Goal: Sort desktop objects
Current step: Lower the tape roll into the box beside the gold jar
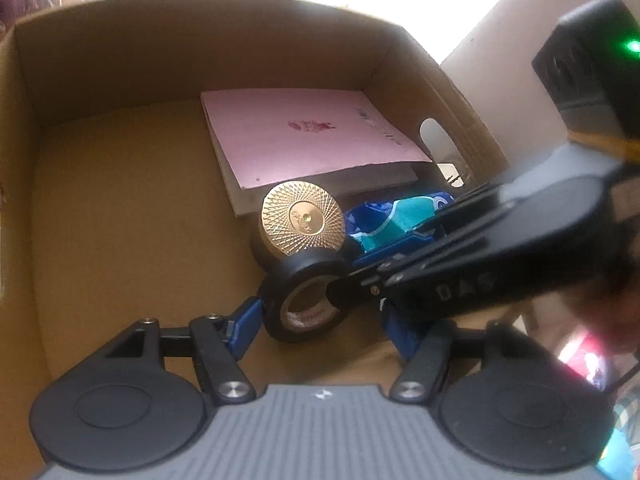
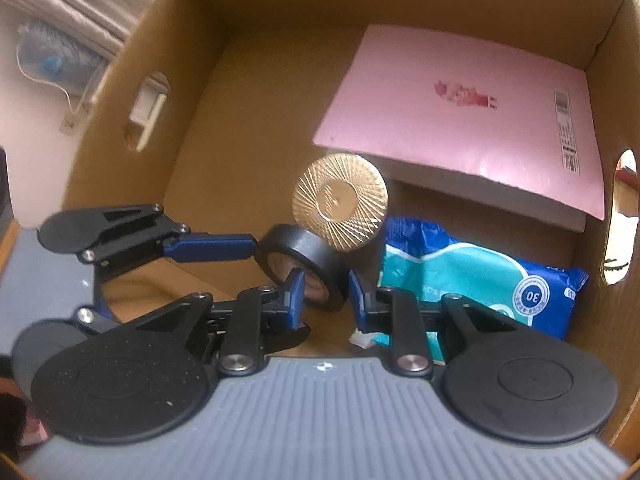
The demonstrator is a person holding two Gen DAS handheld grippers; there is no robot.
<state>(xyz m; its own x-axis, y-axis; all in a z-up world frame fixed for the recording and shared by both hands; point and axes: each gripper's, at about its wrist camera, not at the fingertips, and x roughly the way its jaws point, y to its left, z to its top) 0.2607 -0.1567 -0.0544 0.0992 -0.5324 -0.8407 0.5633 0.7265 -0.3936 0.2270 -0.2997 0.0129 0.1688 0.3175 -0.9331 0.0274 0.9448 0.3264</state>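
A black tape roll (image 1: 305, 298) (image 2: 306, 265) stands on edge inside a cardboard box (image 1: 120, 80) (image 2: 192, 120). My left gripper (image 1: 324, 320) straddles it with its jaws wide, and one blue finger (image 2: 212, 247) touches the roll's left side. My right gripper (image 2: 324, 292) has its blue fingers (image 2: 296, 294) on either side of the roll's wall, one inside the core, not clamped. Behind the roll stands a gold-lidded black jar (image 1: 303, 224) (image 2: 340, 200). A pink book (image 1: 304, 136) (image 2: 460, 120) and a blue-teal wipes pack (image 1: 396, 224) (image 2: 472, 280) lie beside it.
The box walls rise on all sides, with oval handle holes (image 1: 436, 140) (image 2: 148, 112) (image 2: 620, 216). The left half of the box floor (image 1: 140, 220) is bare cardboard. Room clutter shows beyond the box rim.
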